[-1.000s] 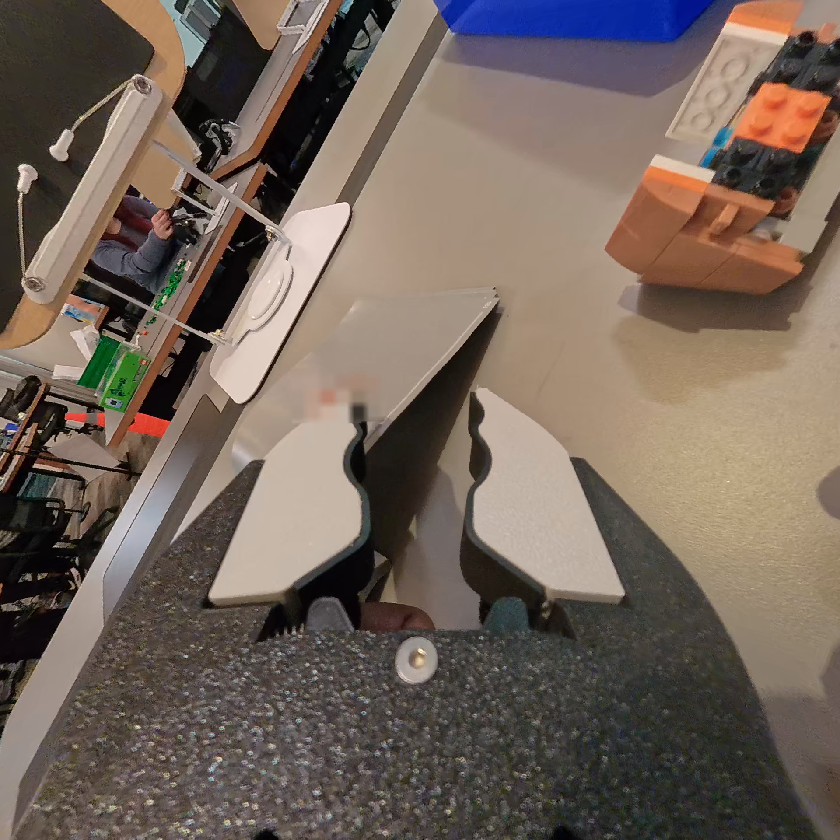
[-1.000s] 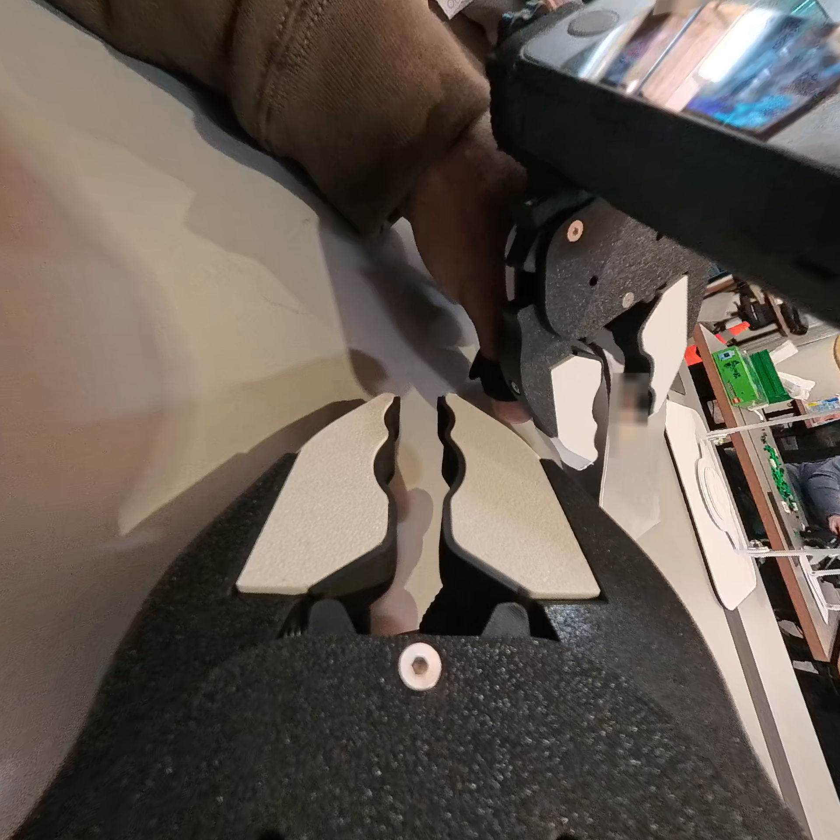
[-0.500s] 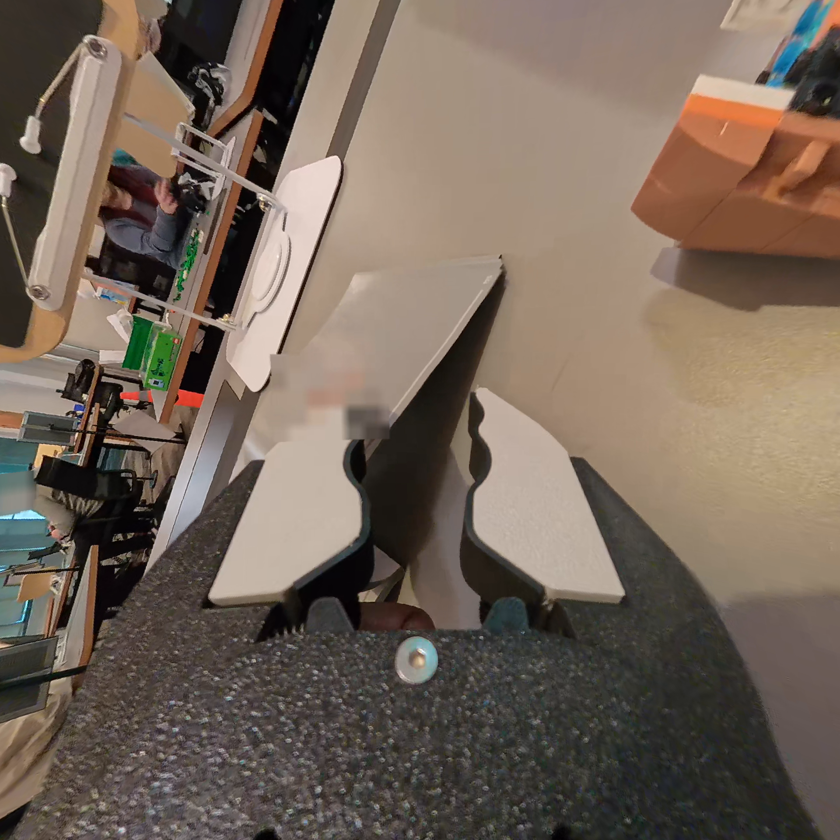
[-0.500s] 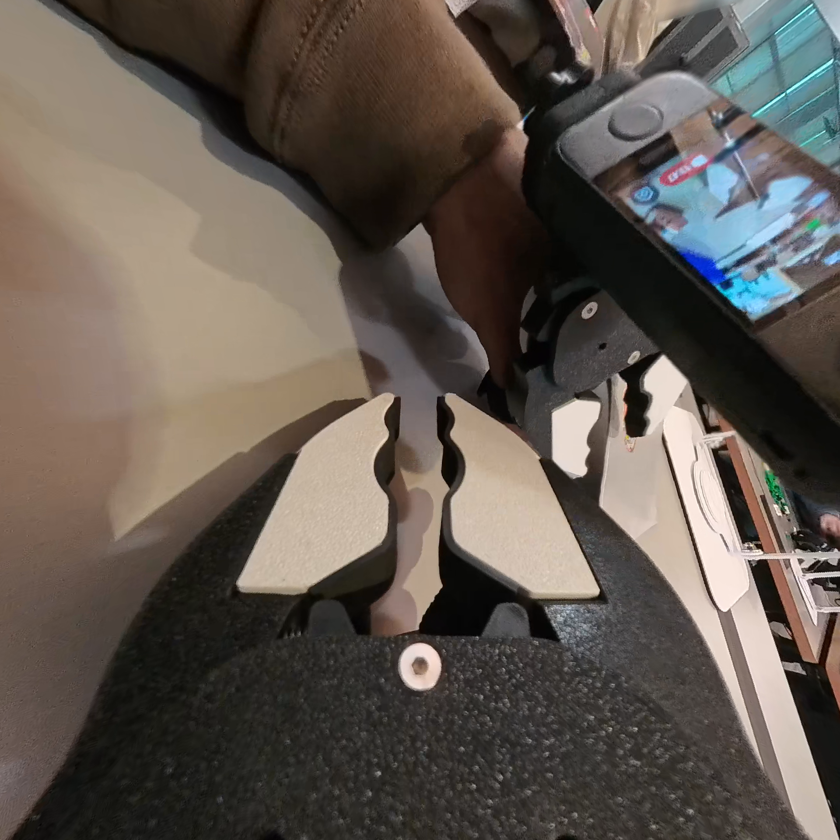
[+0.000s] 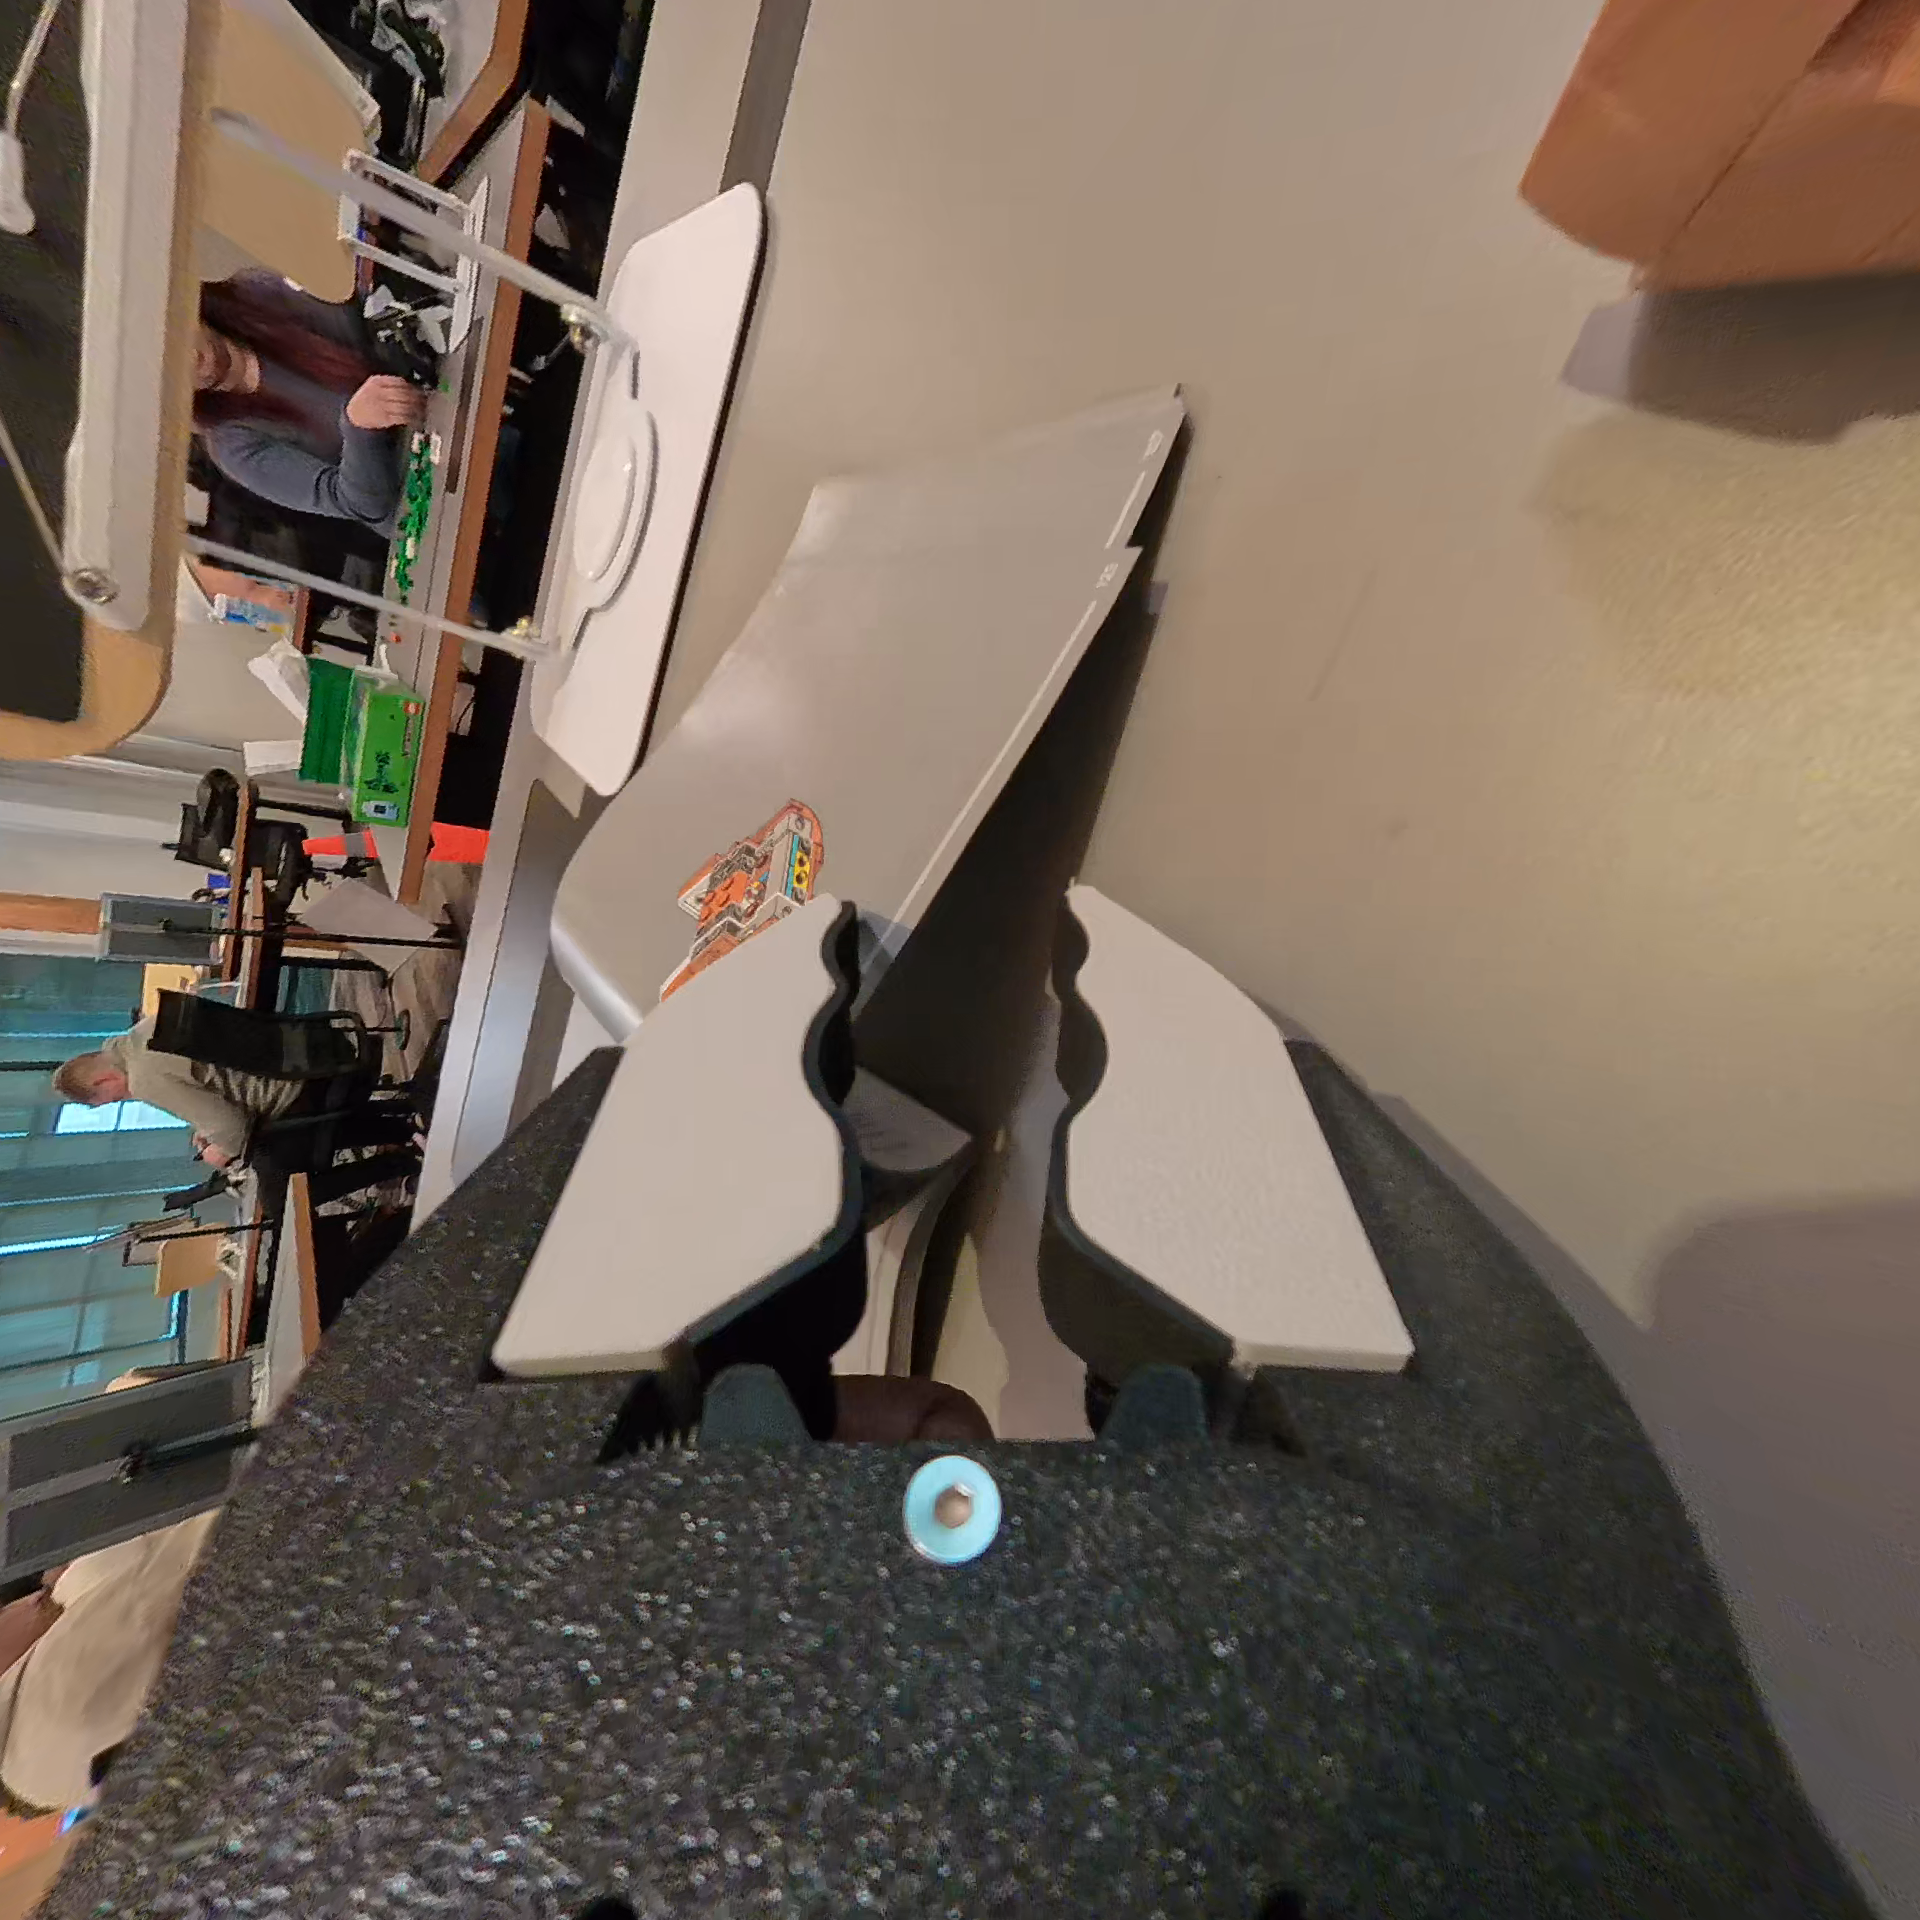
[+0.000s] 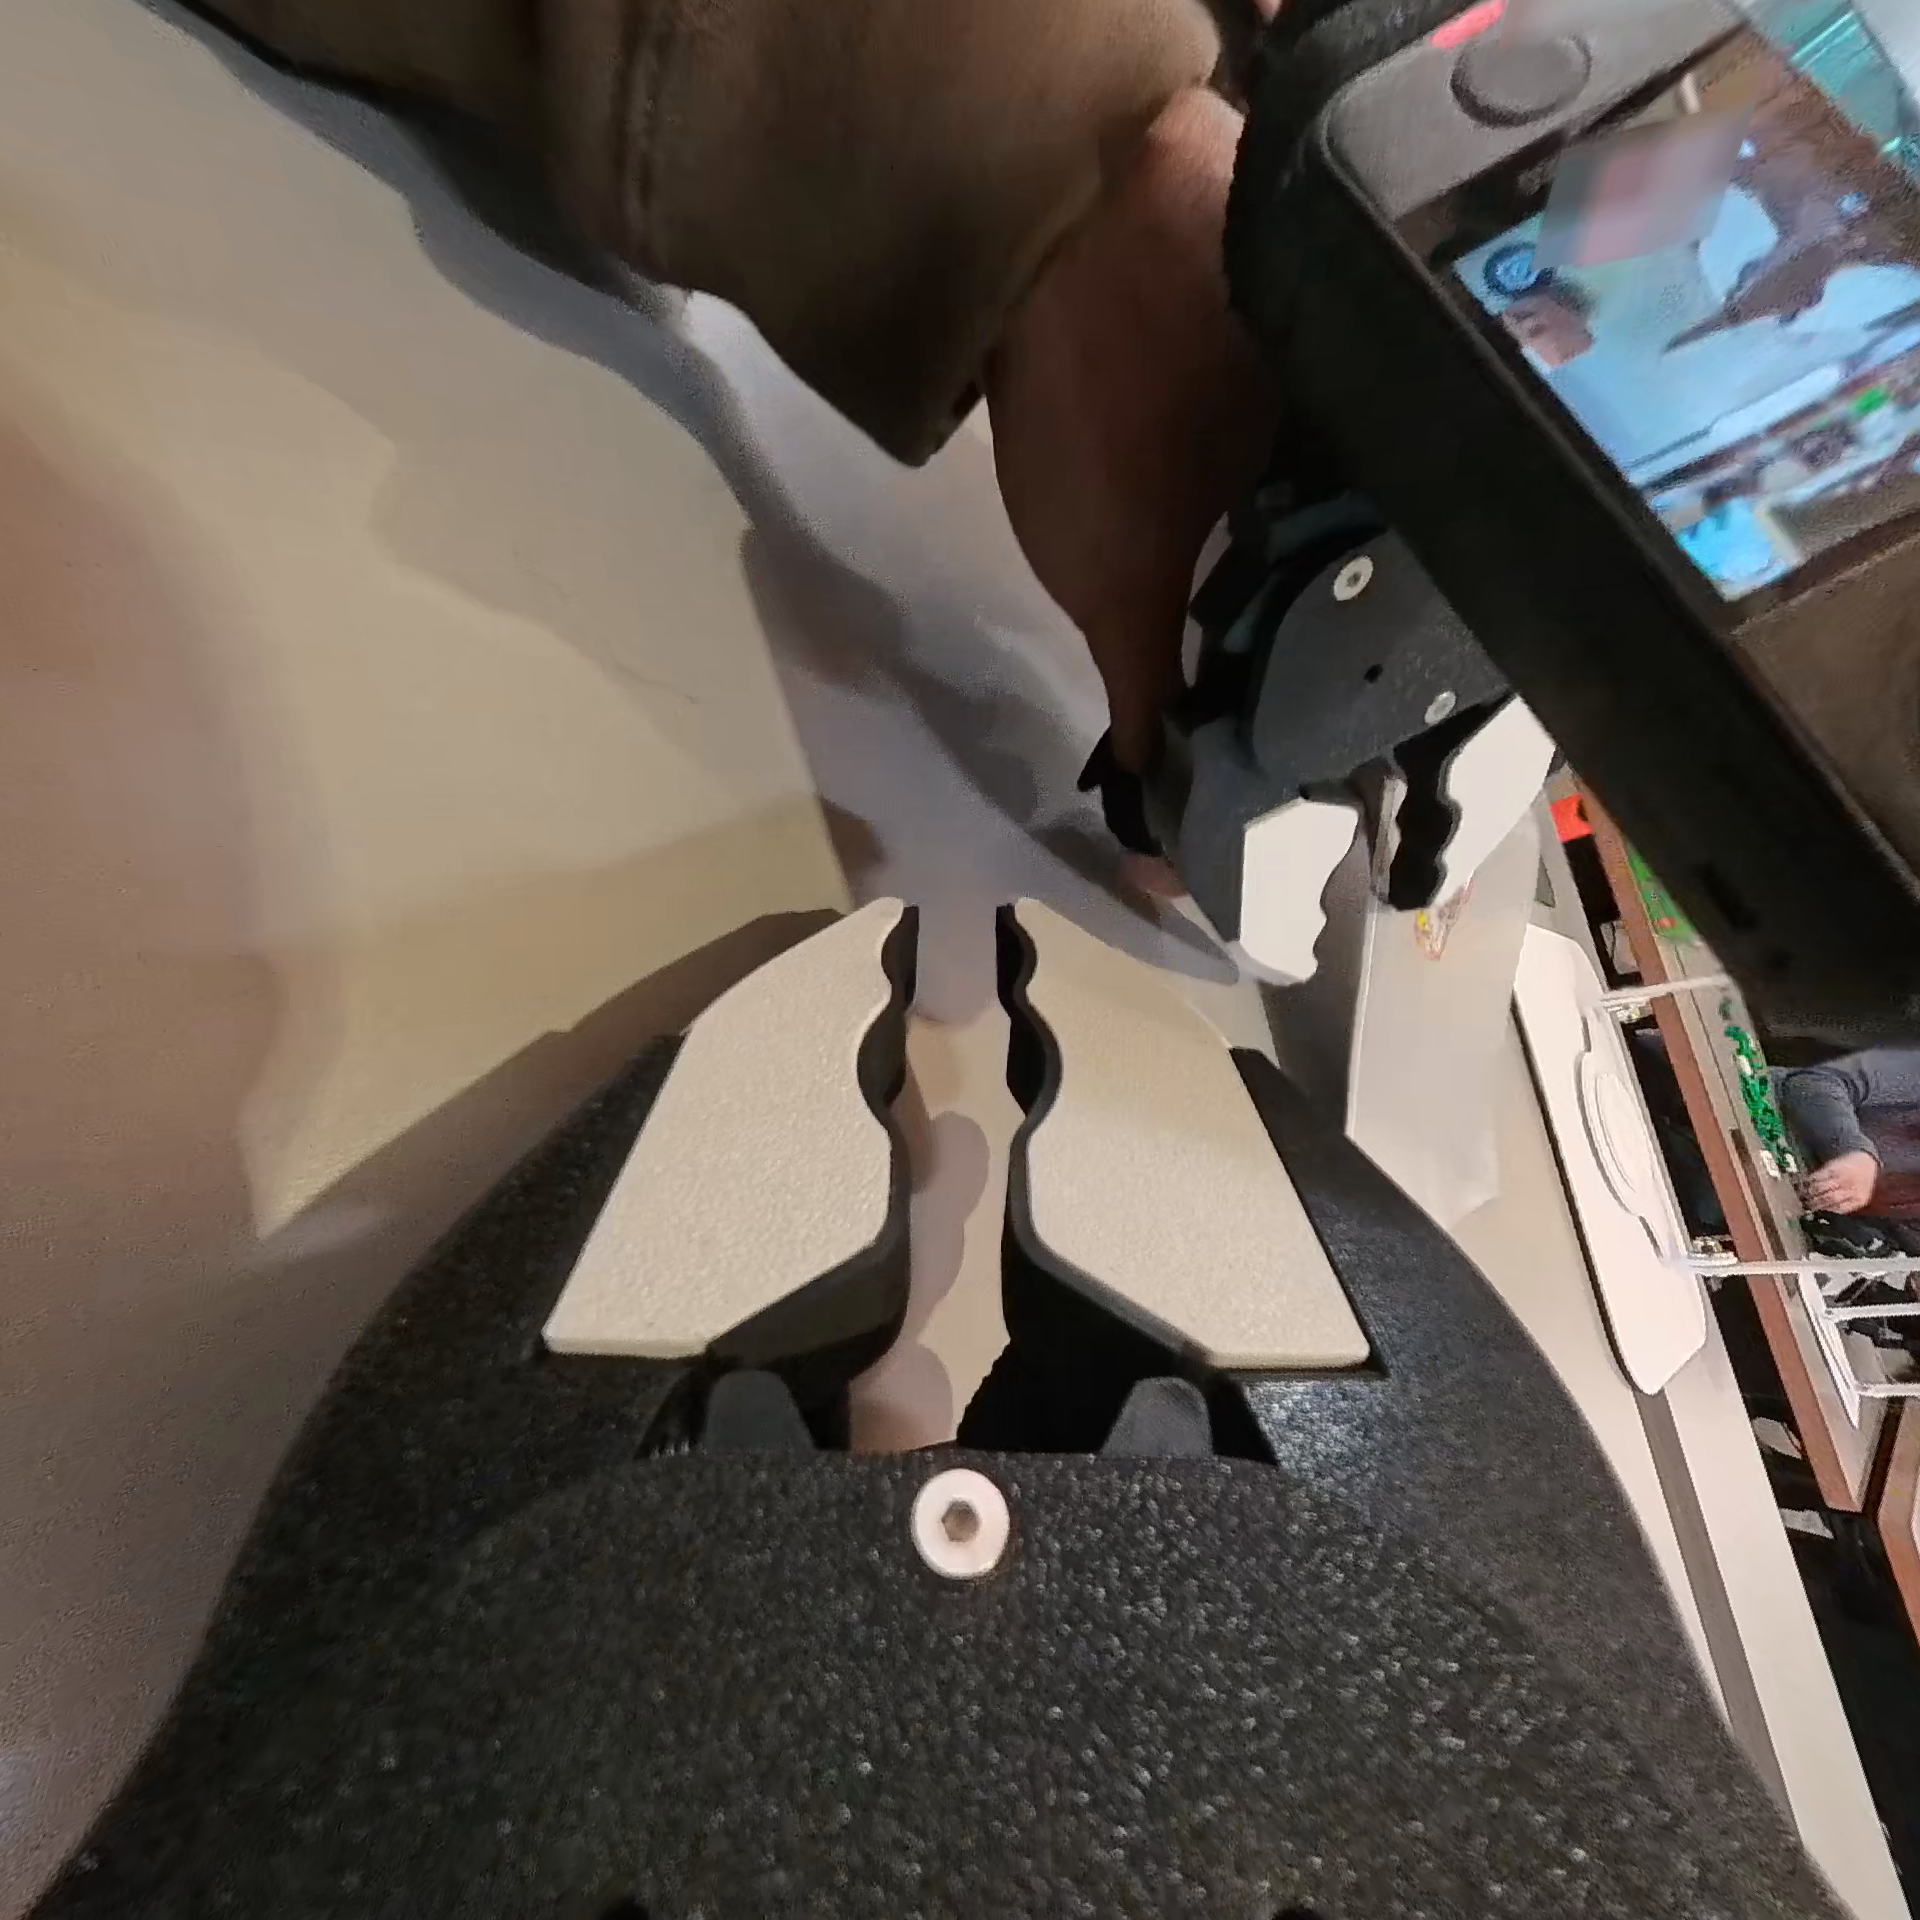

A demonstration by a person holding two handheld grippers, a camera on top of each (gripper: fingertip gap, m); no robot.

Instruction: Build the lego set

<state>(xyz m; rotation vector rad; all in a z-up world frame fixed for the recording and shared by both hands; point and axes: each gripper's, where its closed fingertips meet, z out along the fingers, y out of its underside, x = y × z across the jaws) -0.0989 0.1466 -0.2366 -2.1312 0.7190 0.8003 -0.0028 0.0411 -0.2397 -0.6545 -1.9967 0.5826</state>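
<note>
Left claw (image 5: 956, 966): fingers spread, a raised page of the instruction booklet (image 5: 894, 665) standing between them; the page lies against the inner side of the left finger (image 5: 686, 1153), the right finger (image 5: 1195, 1143) apart from it. Whether it is truly pinched, cannot tell.
Instruction booklet: grey pages, one leaf tilted up off the surface (image 5: 1403, 727), a small orange build picture near its lower edge; more page edges show low in the gap.
Lego build (image 5: 1745, 135): orange-brown block, upper right corner of the left wrist view, cut off by the frame and blurred; resting on the surface, well apart from the booklet.
Right claw (image 6: 956, 935): fingers close together with a narrow gap, nothing between them; pale surface (image 6: 364, 623) shows through.
From right wrist view: left claw (image 6: 1351, 894) seen ahead on the booklet page (image 6: 1444, 1060), held by a hand (image 6: 1122, 540) in a brown sleeve (image 6: 810, 187); a phone (image 6: 1662, 343) mounted above it.
Background: white lamp base (image 5: 644, 488) at the far surface edge; people seated at other desks beyond.
</note>
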